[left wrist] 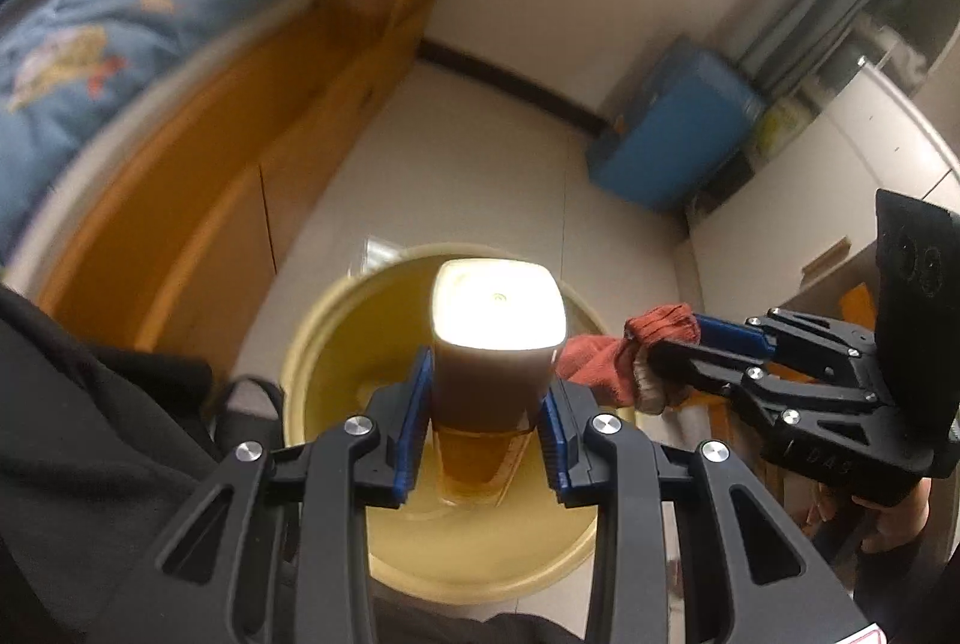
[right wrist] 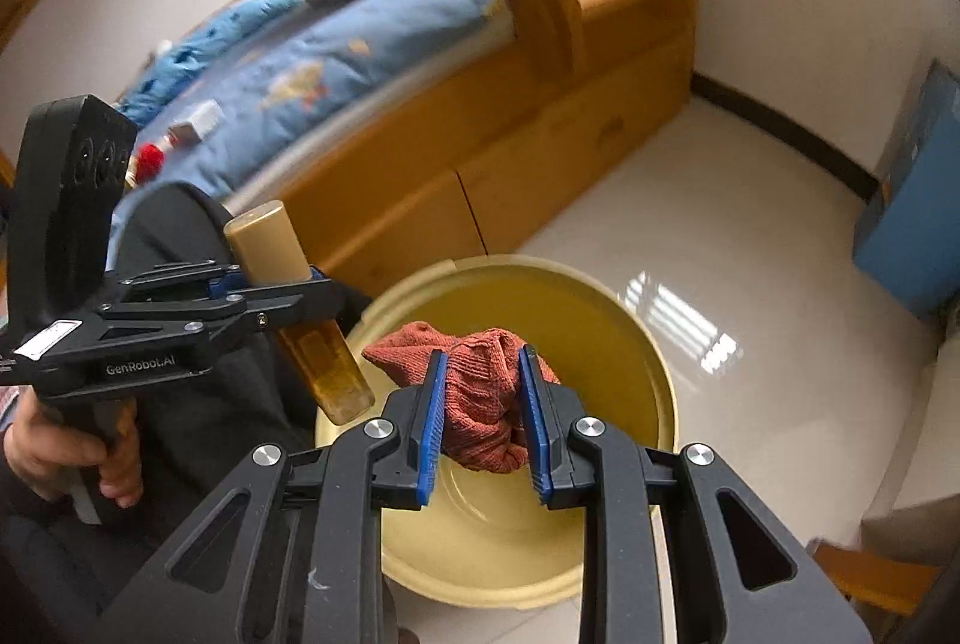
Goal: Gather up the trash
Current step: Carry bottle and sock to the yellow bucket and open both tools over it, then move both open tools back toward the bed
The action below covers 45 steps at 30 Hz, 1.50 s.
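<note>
My left gripper (left wrist: 486, 428) is shut on a bottle (left wrist: 495, 344) with a beige cap and amber liquid, held over the yellow bin (left wrist: 480, 566). The bottle also shows in the right wrist view (right wrist: 300, 308), held at the bin's left rim. My right gripper (right wrist: 483, 416) is shut on a crumpled red-orange cloth (right wrist: 480, 392) above the open yellow bin (right wrist: 600, 320). In the left wrist view the right gripper (left wrist: 645, 362) holds the cloth (left wrist: 606, 362) at the bin's right rim.
A wooden bed (right wrist: 540, 152) with a blue duvet (right wrist: 336, 68) stands behind the bin; small items lie on it (right wrist: 195, 125). A blue box (right wrist: 912, 236) stands at the right wall. Glossy tiled floor (right wrist: 750, 224) surrounds the bin.
</note>
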Each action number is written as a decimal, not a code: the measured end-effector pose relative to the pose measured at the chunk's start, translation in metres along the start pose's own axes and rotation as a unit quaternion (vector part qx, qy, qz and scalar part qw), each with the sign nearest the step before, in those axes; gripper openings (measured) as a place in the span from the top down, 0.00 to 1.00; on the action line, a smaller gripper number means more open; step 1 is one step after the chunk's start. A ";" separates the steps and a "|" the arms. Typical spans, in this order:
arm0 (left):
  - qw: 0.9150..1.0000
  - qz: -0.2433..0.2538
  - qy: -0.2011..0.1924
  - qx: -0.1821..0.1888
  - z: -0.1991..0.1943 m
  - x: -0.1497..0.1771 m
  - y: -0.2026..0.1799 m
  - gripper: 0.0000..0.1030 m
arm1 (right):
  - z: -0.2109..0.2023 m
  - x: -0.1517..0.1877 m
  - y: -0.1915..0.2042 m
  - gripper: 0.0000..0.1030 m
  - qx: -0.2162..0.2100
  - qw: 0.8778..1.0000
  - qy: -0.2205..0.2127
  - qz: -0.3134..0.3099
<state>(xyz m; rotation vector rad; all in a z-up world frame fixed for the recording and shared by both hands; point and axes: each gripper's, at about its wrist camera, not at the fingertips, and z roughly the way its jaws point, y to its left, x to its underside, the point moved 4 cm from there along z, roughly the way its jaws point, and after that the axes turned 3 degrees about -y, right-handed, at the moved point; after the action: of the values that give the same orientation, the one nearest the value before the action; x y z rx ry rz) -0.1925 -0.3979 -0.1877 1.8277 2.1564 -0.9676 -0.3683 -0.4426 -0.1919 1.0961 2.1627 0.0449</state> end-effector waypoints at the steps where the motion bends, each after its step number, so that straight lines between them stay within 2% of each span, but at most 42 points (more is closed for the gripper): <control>1: 1.000 -0.003 0.010 -0.001 0.007 0.003 0.001 0.68 | 0.004 0.003 -0.003 0.77 0.001 1.000 0.005 0.005; 7: 0.999 -0.003 0.042 -0.005 0.025 0.013 0.005 0.68 | 0.016 0.012 -0.012 0.77 0.004 1.000 0.022 0.007; 9: 0.999 -0.001 0.049 -0.004 0.028 0.013 0.005 0.68 | 0.017 0.010 -0.015 0.70 0.011 1.000 0.017 0.001; 10: 0.999 -0.003 0.049 -0.005 0.028 0.013 0.006 0.58 | 0.017 0.010 -0.015 0.68 0.020 1.000 0.016 -0.008; 11: 0.999 -0.004 0.047 -0.005 0.029 0.010 0.006 0.31 | 0.017 0.009 -0.015 0.59 0.033 0.999 0.013 -0.017; 12: 0.999 -0.006 0.039 -0.007 0.026 0.008 0.007 0.21 | 0.017 0.008 -0.016 0.57 0.043 0.999 0.009 -0.021; 13: 1.000 -0.005 0.024 -0.012 0.020 0.005 0.006 0.15 | 0.015 0.008 -0.018 0.56 0.054 0.998 0.005 -0.025; 16: 0.999 0.012 -0.006 -0.032 0.005 -0.003 0.007 0.06 | 0.011 0.007 -0.025 0.56 0.049 0.999 -0.006 -0.009; 19: 0.997 0.026 -0.038 -0.056 -0.011 -0.011 0.008 0.05 | 0.006 0.006 -0.030 0.52 0.044 0.999 -0.013 0.007; 25: 0.996 0.030 -0.053 -0.067 -0.023 -0.014 0.013 0.05 | 0.008 0.002 -0.019 0.44 0.029 0.999 -0.012 0.002; 28: 0.996 0.026 -0.061 -0.065 -0.029 -0.016 0.015 0.05 | 0.008 -0.002 -0.012 0.42 0.010 1.000 -0.017 0.006; 32: 0.992 0.024 -0.093 -0.086 -0.049 -0.019 0.021 0.04 | 0.001 -0.015 0.007 0.37 -0.025 0.999 -0.045 -0.004; 35: 0.985 0.011 -0.129 -0.111 -0.076 -0.023 0.032 0.04 | -0.002 -0.030 0.029 0.32 -0.056 0.996 -0.071 -0.021; 38: 0.975 -0.007 -0.162 -0.151 -0.109 -0.026 0.050 0.04 | -0.002 -0.046 0.055 0.25 -0.092 0.991 -0.092 -0.039; 40: 0.970 -0.017 -0.173 -0.172 -0.125 -0.025 0.060 0.04 | 0.000 -0.056 0.072 0.20 -0.108 0.987 -0.103 -0.051; 43: 0.959 -0.035 -0.194 -0.203 -0.151 -0.023 0.077 0.04 | 0.004 -0.076 0.108 0.19 -0.144 0.979 -0.121 -0.080; 45: 0.951 -0.052 -0.205 -0.224 -0.168 -0.019 0.093 0.04 | 0.006 -0.087 0.129 0.15 -0.158 0.974 -0.135 -0.093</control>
<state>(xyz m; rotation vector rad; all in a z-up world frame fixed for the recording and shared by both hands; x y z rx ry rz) -0.0544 -0.3155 -0.0820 1.1966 2.0104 -0.7168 -0.2410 -0.4240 -0.1046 0.6739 1.9224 0.1409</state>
